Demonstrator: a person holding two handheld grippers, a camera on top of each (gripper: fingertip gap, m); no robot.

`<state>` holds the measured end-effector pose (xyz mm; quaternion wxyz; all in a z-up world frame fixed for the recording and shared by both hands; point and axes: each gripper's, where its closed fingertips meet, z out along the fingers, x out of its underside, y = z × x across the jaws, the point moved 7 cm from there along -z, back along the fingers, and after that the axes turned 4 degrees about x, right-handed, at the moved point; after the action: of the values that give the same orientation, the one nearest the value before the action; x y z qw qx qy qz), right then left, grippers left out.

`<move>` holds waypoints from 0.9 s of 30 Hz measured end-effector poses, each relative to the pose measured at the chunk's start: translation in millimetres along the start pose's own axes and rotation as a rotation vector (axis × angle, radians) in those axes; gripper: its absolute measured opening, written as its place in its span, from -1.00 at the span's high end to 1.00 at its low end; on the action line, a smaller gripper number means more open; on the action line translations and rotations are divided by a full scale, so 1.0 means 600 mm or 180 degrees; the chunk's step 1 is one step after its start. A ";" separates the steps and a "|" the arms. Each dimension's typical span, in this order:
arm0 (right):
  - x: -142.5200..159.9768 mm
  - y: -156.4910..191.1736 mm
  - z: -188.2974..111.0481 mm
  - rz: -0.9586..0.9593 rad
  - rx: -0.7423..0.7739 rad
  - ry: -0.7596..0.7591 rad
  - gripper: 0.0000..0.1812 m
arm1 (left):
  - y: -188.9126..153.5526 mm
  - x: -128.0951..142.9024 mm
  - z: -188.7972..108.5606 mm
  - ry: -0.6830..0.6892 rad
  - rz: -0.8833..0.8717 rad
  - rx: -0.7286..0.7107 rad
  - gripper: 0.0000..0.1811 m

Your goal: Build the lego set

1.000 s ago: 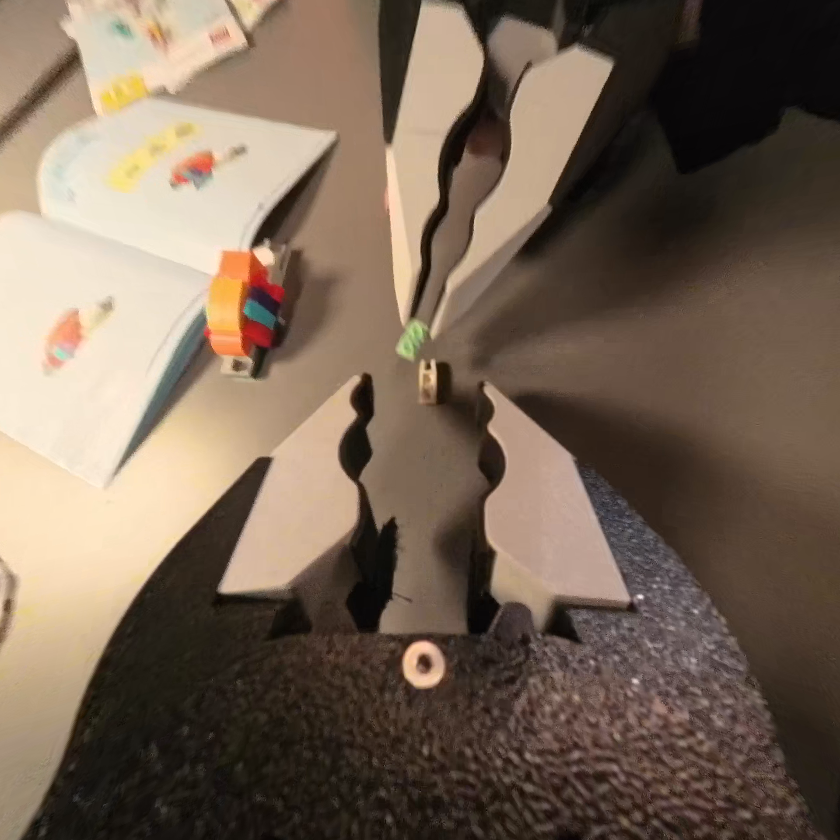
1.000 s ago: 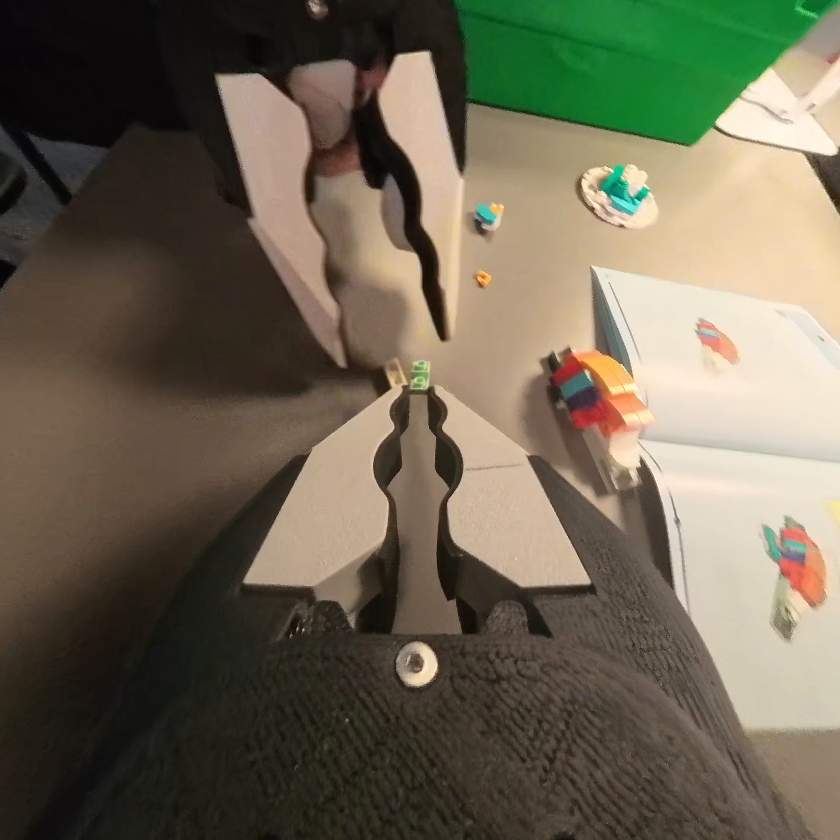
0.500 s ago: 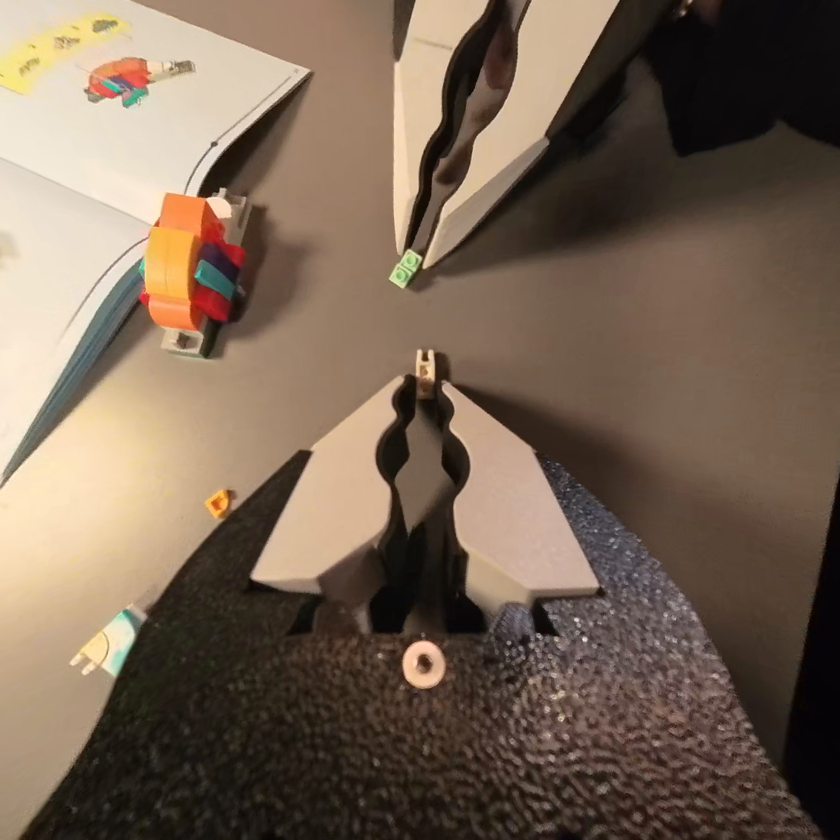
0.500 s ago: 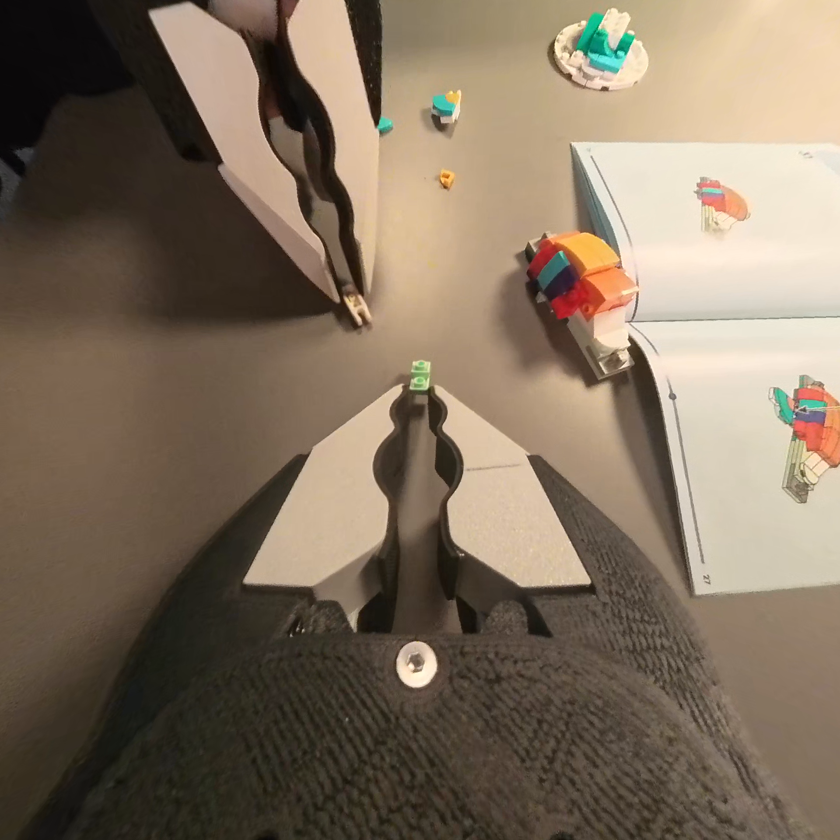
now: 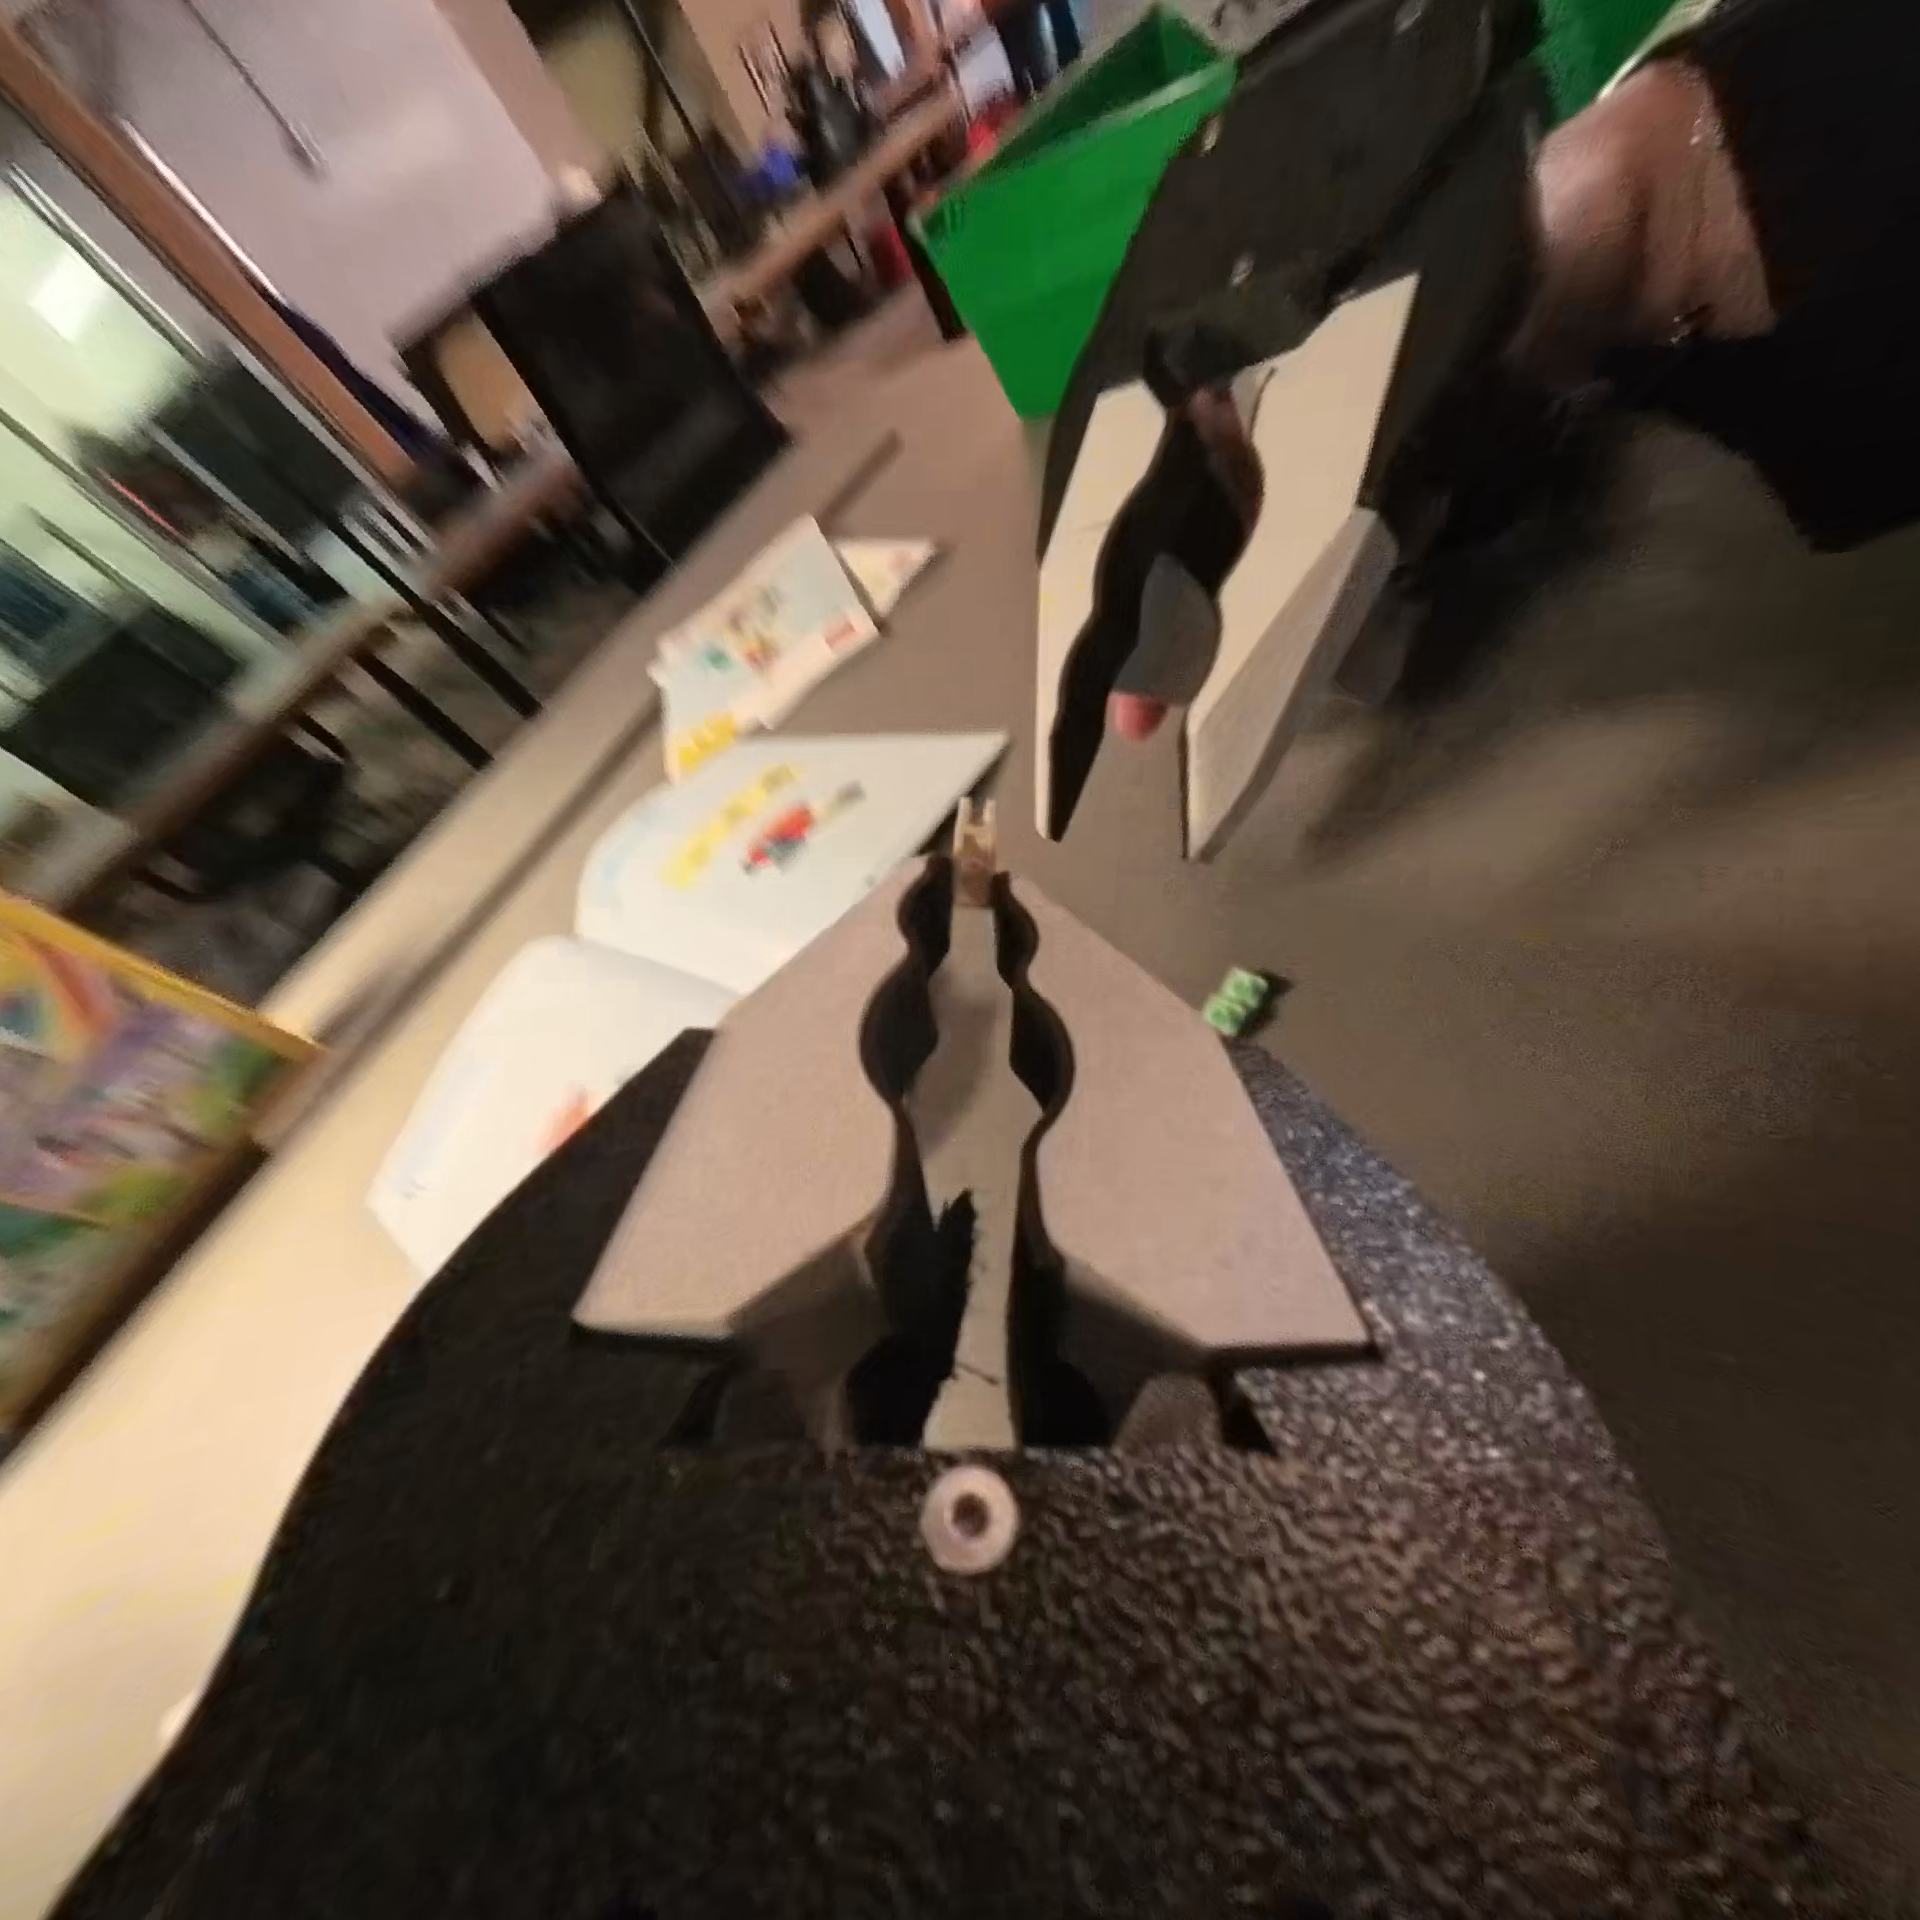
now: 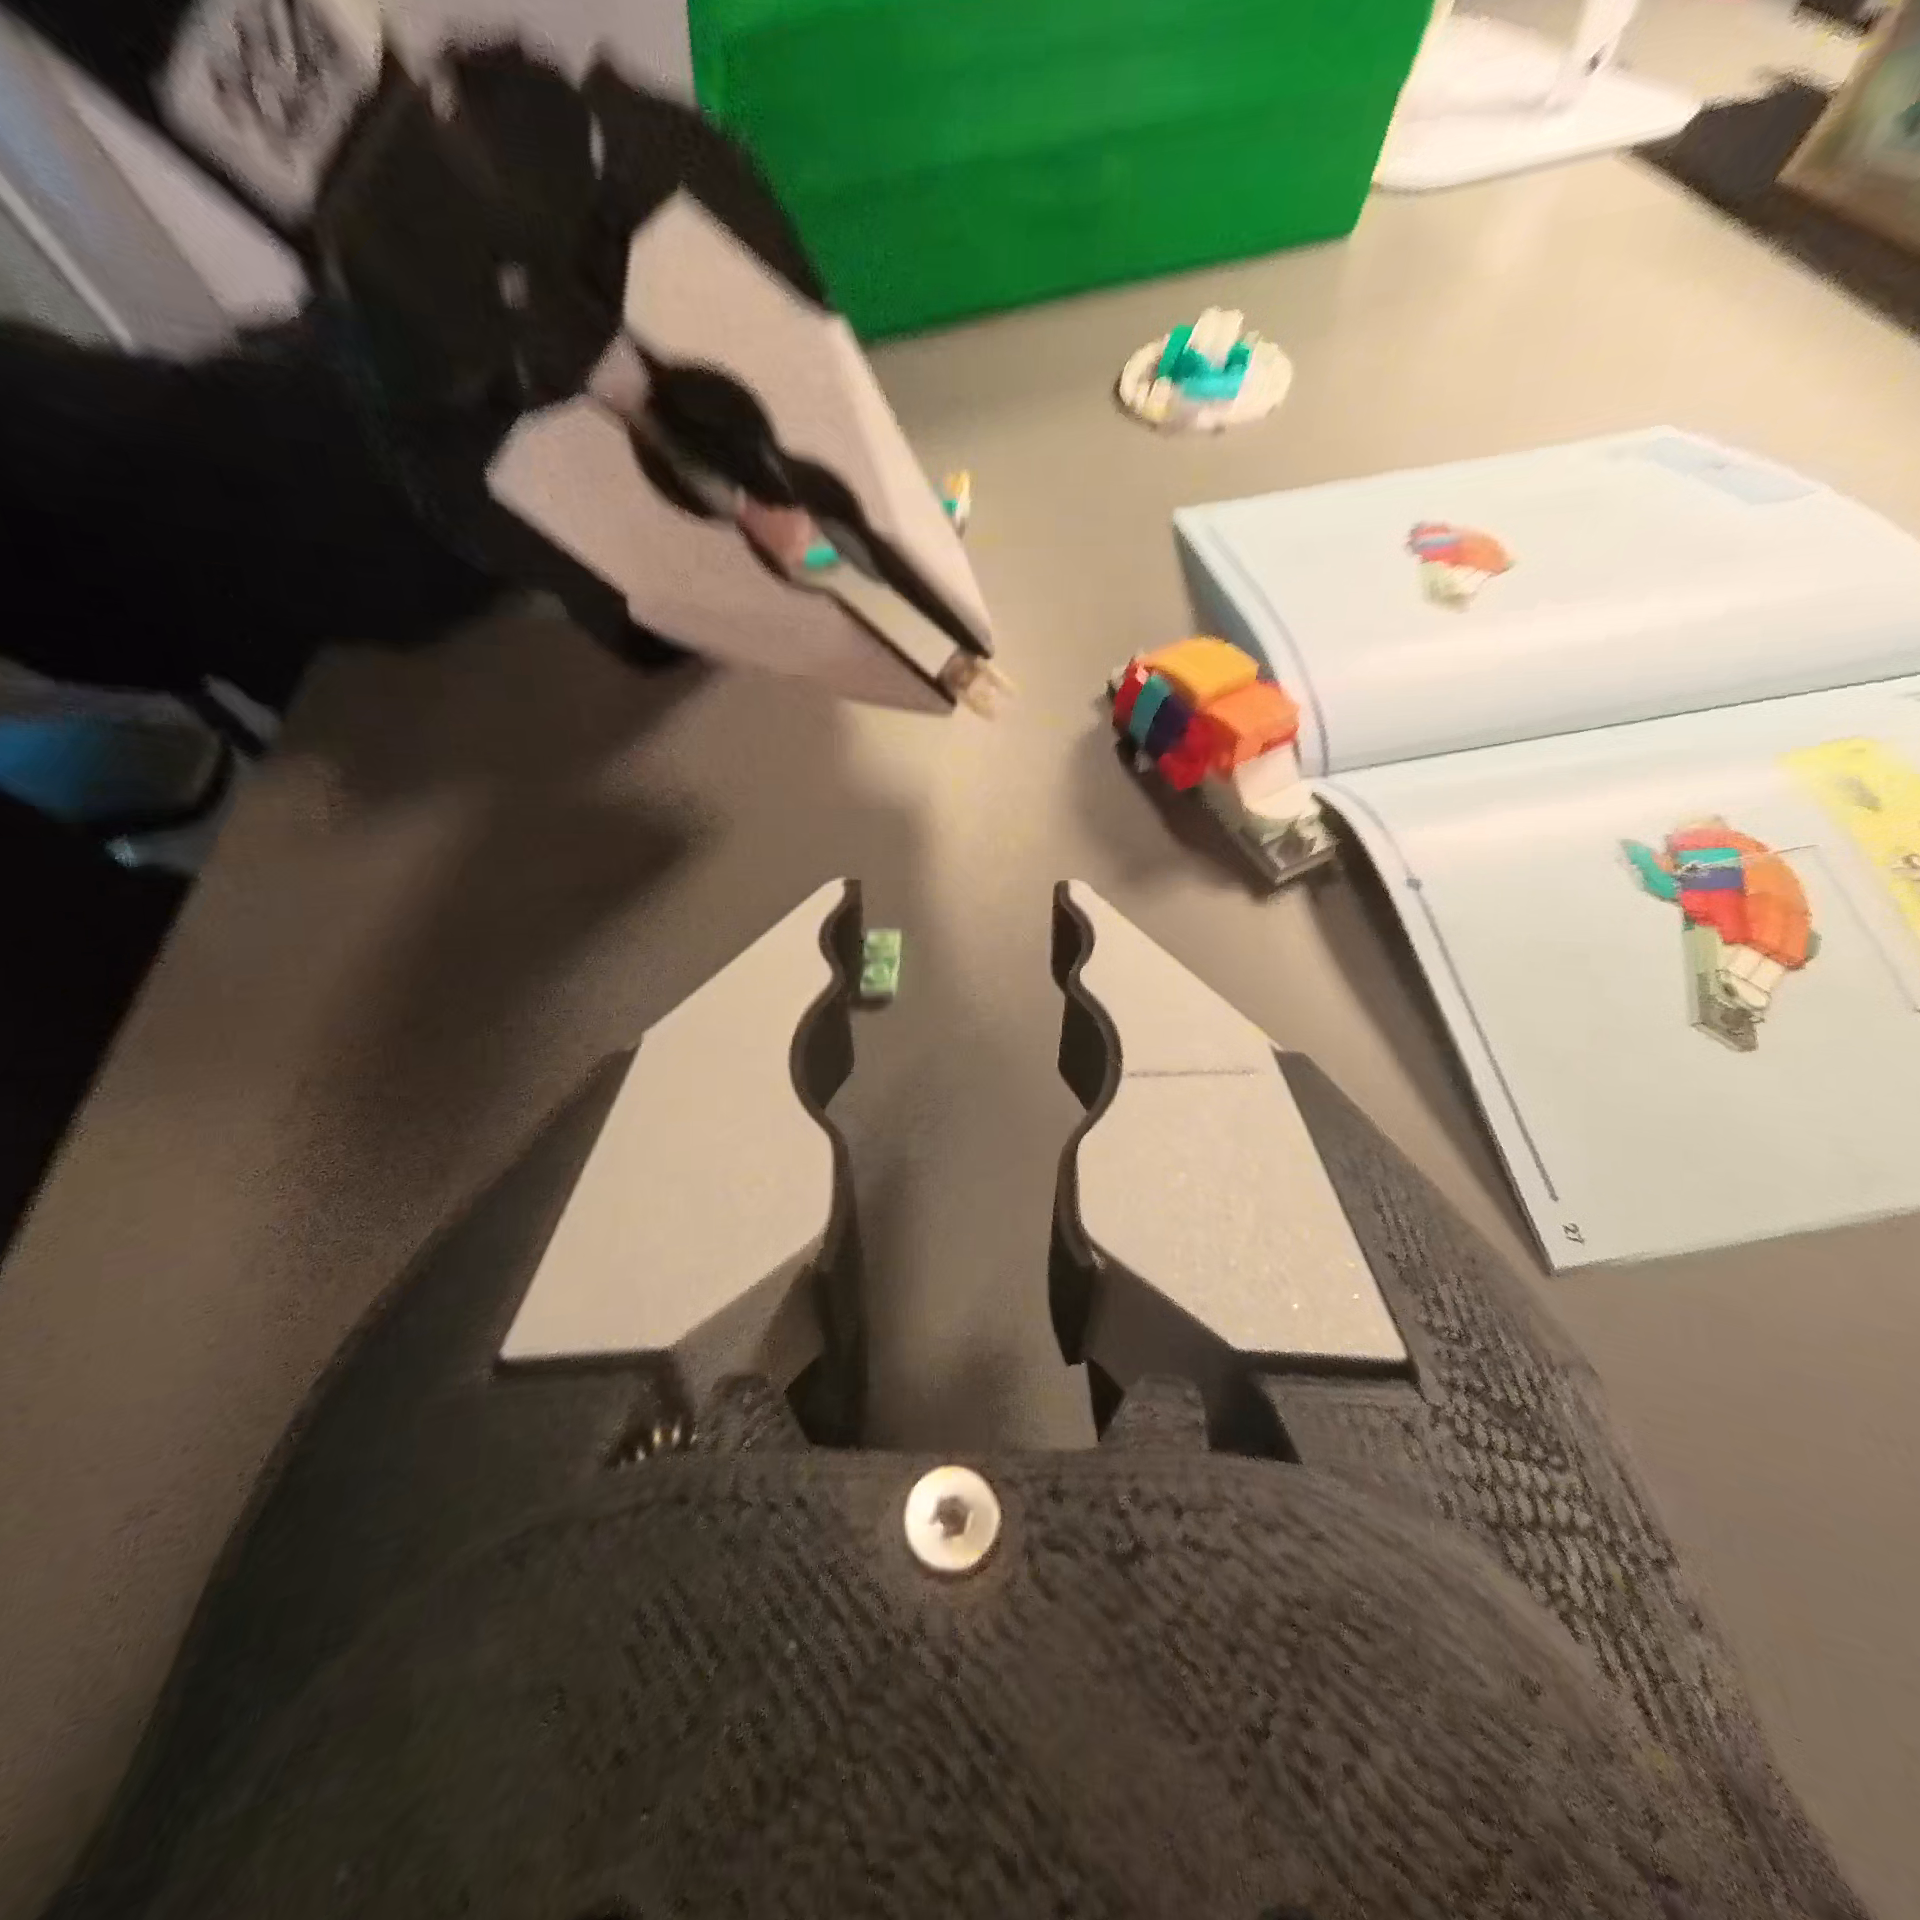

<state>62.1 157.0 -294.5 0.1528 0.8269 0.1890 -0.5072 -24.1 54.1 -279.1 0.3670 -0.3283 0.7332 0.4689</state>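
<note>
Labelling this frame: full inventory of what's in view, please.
tan clip piece: 1, tan, pinched at left gripper's tips
green plate: 1, light green, on table by right gripper's left finger
fish model: 1, orange/red/teal, beside open booklet
instruction booklet: 1, pale blue, open
round base build: 1, white/teal, near bin
green bin: 1, far table edge
closed booklets: several, beyond open one
table: 1, grey
left gripper: grey fingers, shut
right gripper: grey fingers, open, empty
</note>
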 end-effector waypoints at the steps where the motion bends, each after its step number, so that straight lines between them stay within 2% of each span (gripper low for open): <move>1: -0.006 -0.003 -0.005 0.0120 0.0003 -0.0181 0.63 | 0.002 -0.007 0.003 -0.0127 0.0199 -0.0125 0.94; 4: -0.023 -0.010 -0.018 0.0480 -0.0118 -0.0745 0.73 | 0.000 -0.015 0.014 -0.0495 0.0587 -0.0323 0.93; 6: -0.025 -0.015 -0.022 0.0621 -0.0200 -0.0890 0.74 | -0.001 -0.011 0.024 -0.0549 0.0670 -0.0289 0.93; 15: -0.024 -0.020 -0.024 0.0827 -0.0363 -0.0953 0.93 | -0.014 -0.009 0.026 -0.0586 0.0991 -0.0139 0.93; 20: -0.024 -0.016 -0.022 0.0736 -0.0347 -0.0890 0.96 | -0.017 -0.007 0.025 -0.0578 0.0884 -0.0099 0.94; 22: -0.022 -0.014 -0.021 0.0649 -0.0325 -0.0810 0.97 | -0.018 -0.005 0.022 -0.0554 0.0700 0.0157 0.94; 24: -0.022 -0.010 -0.019 0.0540 -0.0296 -0.0764 0.97 | -0.015 -0.007 0.005 -0.0660 0.0332 0.0664 0.99; 25: -0.023 -0.010 -0.020 0.0495 -0.0252 -0.0777 0.97 | -0.012 -0.003 -0.004 -0.0695 0.0092 0.0910 0.92; 27: -0.025 -0.010 -0.023 0.0401 -0.0194 -0.0840 0.97 | -0.003 0.016 -0.011 -0.0483 -0.0265 0.1204 0.71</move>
<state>64.1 166.3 -275.5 0.2329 0.7582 0.1303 -0.5949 -29.0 45.9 -286.4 0.4954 -0.2474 0.7643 0.3306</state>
